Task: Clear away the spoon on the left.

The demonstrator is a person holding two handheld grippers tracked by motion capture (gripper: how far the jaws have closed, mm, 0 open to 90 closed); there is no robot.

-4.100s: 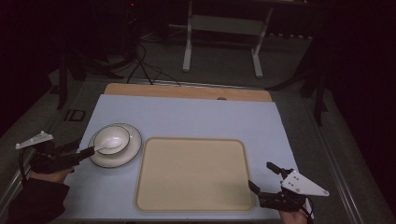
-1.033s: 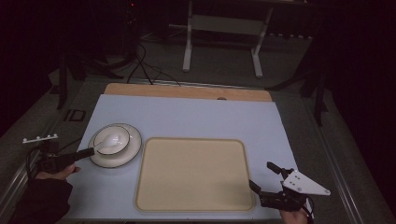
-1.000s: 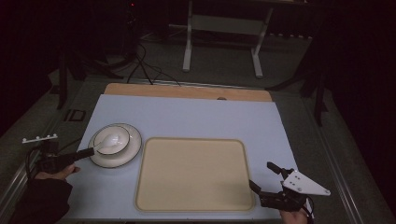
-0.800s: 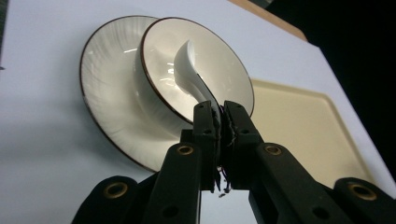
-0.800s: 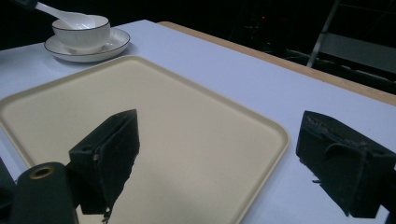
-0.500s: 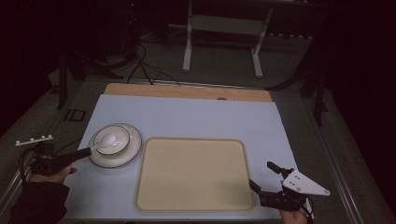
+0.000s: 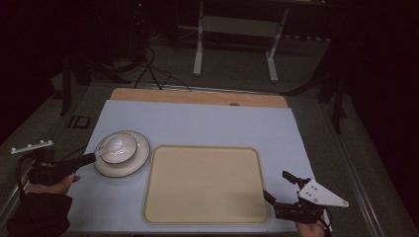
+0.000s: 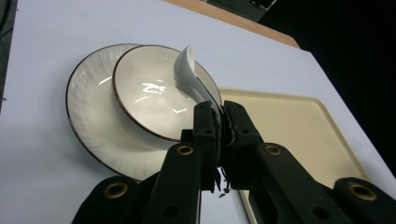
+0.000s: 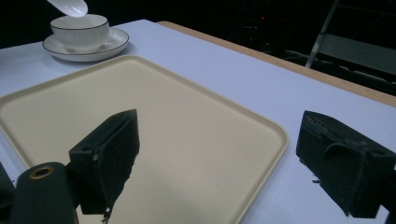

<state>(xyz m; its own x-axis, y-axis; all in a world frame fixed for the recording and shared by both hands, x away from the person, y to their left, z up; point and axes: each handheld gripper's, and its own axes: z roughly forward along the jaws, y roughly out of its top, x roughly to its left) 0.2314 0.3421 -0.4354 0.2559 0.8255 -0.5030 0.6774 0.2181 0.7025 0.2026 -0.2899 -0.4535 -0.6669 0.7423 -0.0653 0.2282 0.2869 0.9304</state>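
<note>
No writing or brand marks readable anywhere. The left claw (image 8: 219,122) is pinching the handle of a glossy white ceramic soup spoon (image 8: 187,73), its scoop lifted just above the white, dark-rimmed ceramic bowl (image 8: 149,95). That bowl sits on a matching ribbed saucer (image 8: 86,114), left of the cream plastic tray (image 7: 205,182). The right claw (image 9: 219,154) hangs spread over the tray's corner, on the side away from the bowl.

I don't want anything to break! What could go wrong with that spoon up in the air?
The left hand-held gripper pinches the white spoon only at its handle's end, so the spoon might slip and drop onto the bowl. The bowl sits off-centre on its saucer, so a bump might slide or tip it.
</note>
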